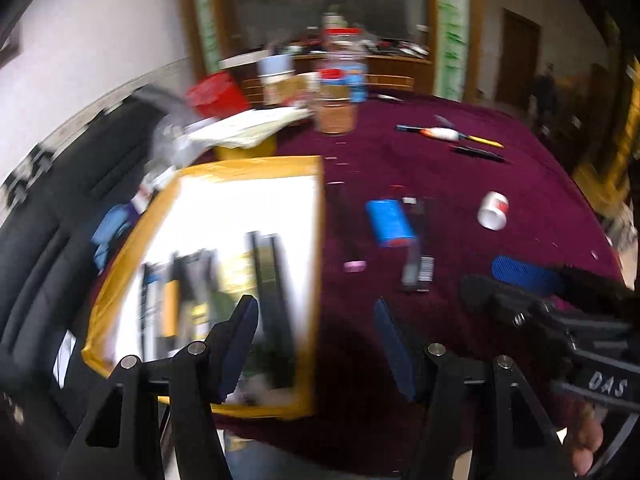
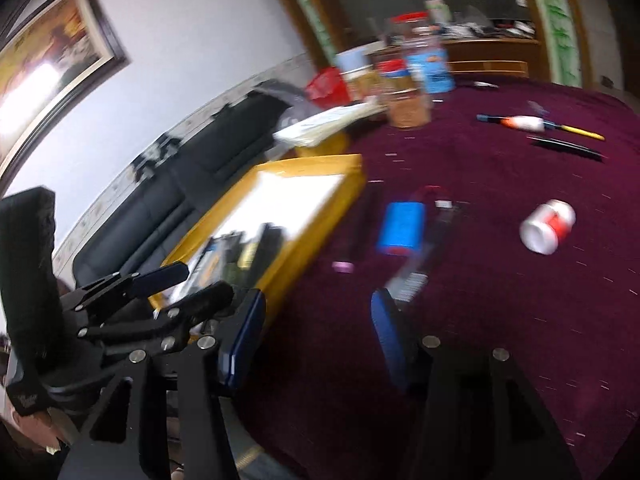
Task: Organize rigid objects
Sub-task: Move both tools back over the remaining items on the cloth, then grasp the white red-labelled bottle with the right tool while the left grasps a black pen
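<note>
Overhead, both grippers hung above the near edge of the maroon tablecloth [image 1: 420, 152], each with its jaws spread wide and nothing between them. The left gripper [image 1: 316, 344] sat low at 6 o'clock in its own view, its left finger over the box [image 1: 316, 280] and its right over bare cloth. The right gripper [image 2: 318, 338] was likewise at 6 o'clock in its view, with the left gripper showing at 8 o'clock beside it.

The box, yellow-taped with a white inside, lay at 9 o'clock from the left gripper and held several dark, upright-packed items, too blurred to name.

On the cloth, a blue block [image 1: 390, 222] lay at 12 o'clock just beyond the fingers, with a dark barcoded piece [image 1: 418, 270] just beside it and a small pink piece [image 1: 354, 266] near the box wall. A white can [image 1: 493, 210] lay on its side at 2 o'clock, well apart. Pens [image 1: 448, 134] lay farther off, and jars [image 1: 336, 92] stood at the far edge.
</note>
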Demonstrator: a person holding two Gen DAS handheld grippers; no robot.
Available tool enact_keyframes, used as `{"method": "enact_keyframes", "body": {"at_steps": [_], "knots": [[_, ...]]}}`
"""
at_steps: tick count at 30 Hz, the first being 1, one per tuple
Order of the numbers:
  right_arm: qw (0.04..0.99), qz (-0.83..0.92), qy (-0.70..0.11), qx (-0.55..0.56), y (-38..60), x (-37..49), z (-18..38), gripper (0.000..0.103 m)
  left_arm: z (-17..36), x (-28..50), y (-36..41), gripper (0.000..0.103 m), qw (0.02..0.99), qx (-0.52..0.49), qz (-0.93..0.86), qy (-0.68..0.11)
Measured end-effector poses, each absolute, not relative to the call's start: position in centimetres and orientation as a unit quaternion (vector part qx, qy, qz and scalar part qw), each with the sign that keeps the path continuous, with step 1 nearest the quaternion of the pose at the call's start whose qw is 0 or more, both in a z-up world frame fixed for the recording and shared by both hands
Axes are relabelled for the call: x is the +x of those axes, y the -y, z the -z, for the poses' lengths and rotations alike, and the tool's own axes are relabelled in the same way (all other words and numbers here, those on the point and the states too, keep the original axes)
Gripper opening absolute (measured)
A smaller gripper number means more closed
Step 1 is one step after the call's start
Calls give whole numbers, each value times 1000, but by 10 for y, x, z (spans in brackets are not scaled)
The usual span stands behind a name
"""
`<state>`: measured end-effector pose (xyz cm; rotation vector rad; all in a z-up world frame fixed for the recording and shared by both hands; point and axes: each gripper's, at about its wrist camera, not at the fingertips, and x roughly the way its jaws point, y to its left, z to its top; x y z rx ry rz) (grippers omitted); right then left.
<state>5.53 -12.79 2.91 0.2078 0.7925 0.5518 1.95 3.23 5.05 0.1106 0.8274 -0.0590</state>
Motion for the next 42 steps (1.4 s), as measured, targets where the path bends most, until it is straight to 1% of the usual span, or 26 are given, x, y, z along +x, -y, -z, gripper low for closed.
{"method": "enact_keyframes", "body": {"at_steps": [6, 12, 16, 19, 23, 26, 31, 34, 38, 39, 41, 42], "knots": [[892, -216, -380, 115, 183, 53, -29, 54, -46, 27, 20, 64, 906, 80, 61, -411], [891, -198, -384, 139, 211, 62, -20, 54, -40, 31, 38, 64, 902, 100, 63, -416], [885, -194, -392, 160, 220, 74, -11, 54, -35, 36, 38, 64, 898, 101, 55, -424], [881, -187, -395, 179, 226, 82, -7, 61, -32, 39, 37, 64, 897, 103, 50, -427], [877, -181, -394, 207, 233, 98, -4, 62, -29, 41, 33, 64, 895, 102, 48, -431], [876, -163, -400, 215, 237, 117, 2, 63, -28, 43, 23, 64, 892, 82, 57, -440], [864, -141, -423, 234, 245, 154, 15, 62, -21, 49, 4, 64, 884, 43, 62, -462], [861, -100, -443, 227, 250, 178, 22, 62, -22, 52, -2, 64, 882, 27, 69, -466], [853, -85, -451, 248, 256, 195, 39, 62, -22, 60, 4, 64, 878, 31, 91, -468], [856, -91, -446, 245, 255, 197, 42, 60, -22, 64, 8, 64, 876, 36, 100, -471], [869, -83, -434, 223, 253, 196, 47, 42, -18, 74, 16, 64, 869, 43, 112, -479], [870, -83, -433, 222, 253, 195, 48, 42, -16, 79, 21, 64, 866, 49, 120, -482]]}}
